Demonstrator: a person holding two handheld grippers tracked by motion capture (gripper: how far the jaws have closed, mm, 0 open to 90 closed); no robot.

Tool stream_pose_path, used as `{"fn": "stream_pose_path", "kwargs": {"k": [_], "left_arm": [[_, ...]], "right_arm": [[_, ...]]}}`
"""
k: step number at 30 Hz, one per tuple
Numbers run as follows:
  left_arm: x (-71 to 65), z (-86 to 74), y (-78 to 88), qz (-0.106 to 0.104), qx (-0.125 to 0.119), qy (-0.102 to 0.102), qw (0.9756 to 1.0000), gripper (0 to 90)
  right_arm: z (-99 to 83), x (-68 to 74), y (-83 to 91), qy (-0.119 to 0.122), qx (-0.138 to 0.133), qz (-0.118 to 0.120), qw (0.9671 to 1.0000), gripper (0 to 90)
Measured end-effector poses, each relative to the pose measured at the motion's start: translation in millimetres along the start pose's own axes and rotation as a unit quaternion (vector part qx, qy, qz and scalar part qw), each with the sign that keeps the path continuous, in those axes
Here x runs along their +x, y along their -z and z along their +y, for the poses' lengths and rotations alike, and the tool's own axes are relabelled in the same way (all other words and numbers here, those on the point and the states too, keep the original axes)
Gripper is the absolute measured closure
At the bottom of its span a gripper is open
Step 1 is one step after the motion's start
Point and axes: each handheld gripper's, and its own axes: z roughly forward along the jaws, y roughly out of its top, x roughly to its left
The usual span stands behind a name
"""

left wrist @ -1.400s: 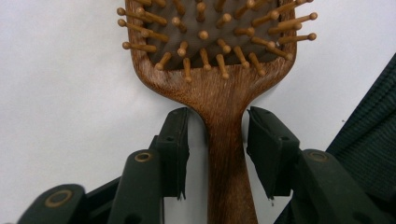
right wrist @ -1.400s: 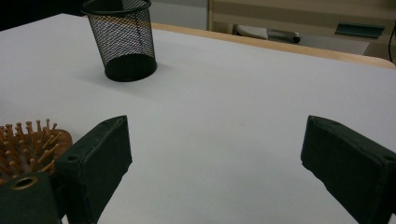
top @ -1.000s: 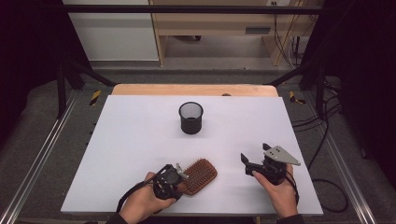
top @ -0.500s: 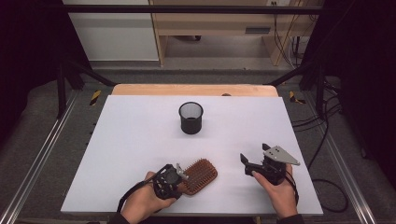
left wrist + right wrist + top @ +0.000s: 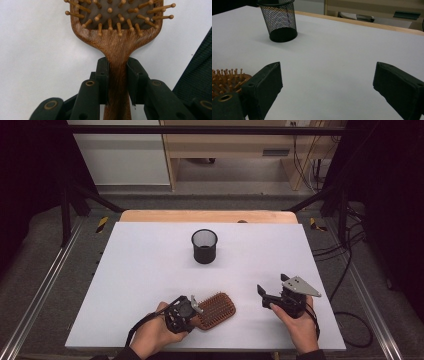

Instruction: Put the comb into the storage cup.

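Left claw (image 5: 196,306) clamped on the handle of a wooden hairbrush (image 5: 216,310), near front edge of the white surface (image 5: 150,265), a bit left of centre. Jaws just been closing, handle between them. In left claw view, both black pads pressed flat against the narrow brown handle (image 5: 117,75), one each side, just below where handle widens into the paddle head. Brush head pointing away from the claw, bristle side up, wooden pins with rounded tips on a dark cushion (image 5: 117,12). Brush lying flat on the surface, head angled toward the right and slightly away from the person. Left hand (image 5: 152,335) wrapped round the claw body, cable looping off to the left.

Right claw (image 5: 267,295) open, jaws wide apart, nothing between them. Sitting near the front right of the surface, well apart from the brush, held by right hand (image 5: 300,327); grey three-cornered plate (image 5: 300,286) on top. In right claw view, bare white surface between the two pads, edge of brush pins (image 5: 227,80) visible at lower left behind the left jaw.

Black mesh cup (image 5: 204,246) upright near middle of the surface, farther back, well apart from both claws and the brush. Same cup at upper left in right claw view (image 5: 279,22). Wooden strip (image 5: 207,216) along the far edge of the surface.
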Motion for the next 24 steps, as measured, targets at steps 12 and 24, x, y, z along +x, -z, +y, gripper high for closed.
{"fn": "stream_pose_path", "kwargs": {"k": [12,24], "left_arm": [[4.5,4.2,2.5,0.001,0.01,-0.016,0.9998,73.1],[14.7,-0.7,7.6,0.019,-0.045,-0.013,0.9987,73.1]], "right_arm": [[0.3,-0.7,0.8,-0.003,-0.001,0.0,1.0,8.7],[0.4,0.3,0.3,0.0,-0.001,0.001,1.0,8.6]]}}
